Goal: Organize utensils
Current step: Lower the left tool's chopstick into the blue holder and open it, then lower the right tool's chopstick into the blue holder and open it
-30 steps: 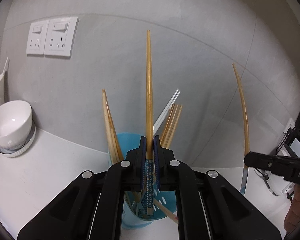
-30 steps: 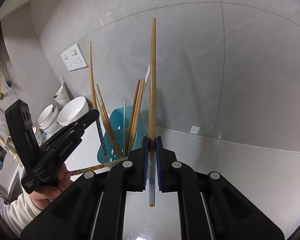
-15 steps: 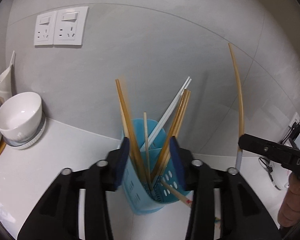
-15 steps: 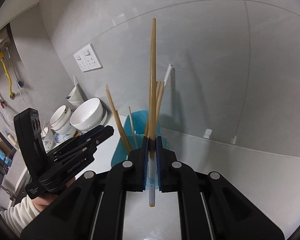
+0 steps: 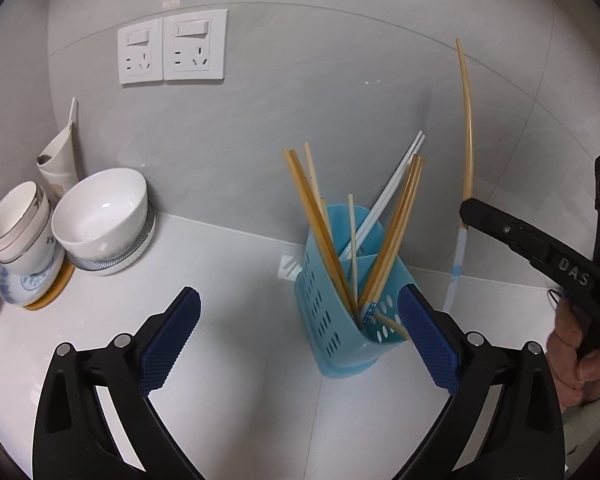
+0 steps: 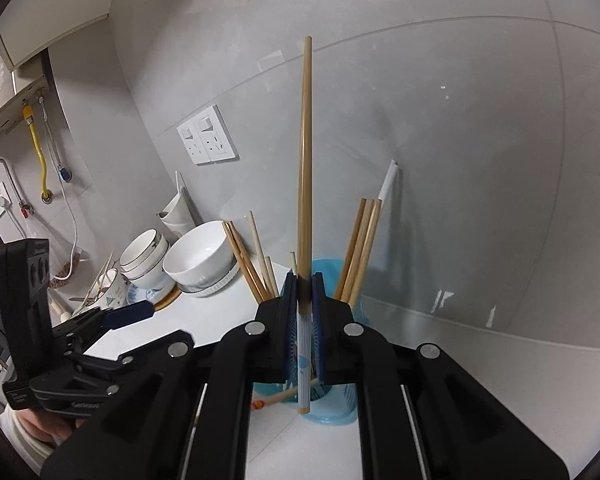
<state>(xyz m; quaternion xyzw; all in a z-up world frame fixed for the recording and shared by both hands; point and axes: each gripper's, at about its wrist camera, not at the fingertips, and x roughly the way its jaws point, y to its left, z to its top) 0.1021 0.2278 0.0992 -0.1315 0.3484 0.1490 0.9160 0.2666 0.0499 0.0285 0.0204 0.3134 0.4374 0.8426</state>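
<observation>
1. Left wrist view: one blue utensil holder stands on the white counter near the tiled wall. I count two tan chopsticks leaning left, one thin pale stick beside them, one short pale stick in the middle, a tan pair leaning right and a white pair behind those.
2. One more chopstick is pinched upright in the right gripper, whose jaws are closed on its patterned lower end, just beside the holder and above the counter.
3. Left gripper stands wide apart and holds nothing, its blue pads either side of the holder.
4. Two double wall sockets sit on the wall; one large white bowl and a stack of smaller bowls stand at the left.
5. A second ago the left gripper was clamped on a tan chopstick over the holder; that stick now rests inside, and the gripper has spread and backed off. The right gripper keeps its grip.
</observation>
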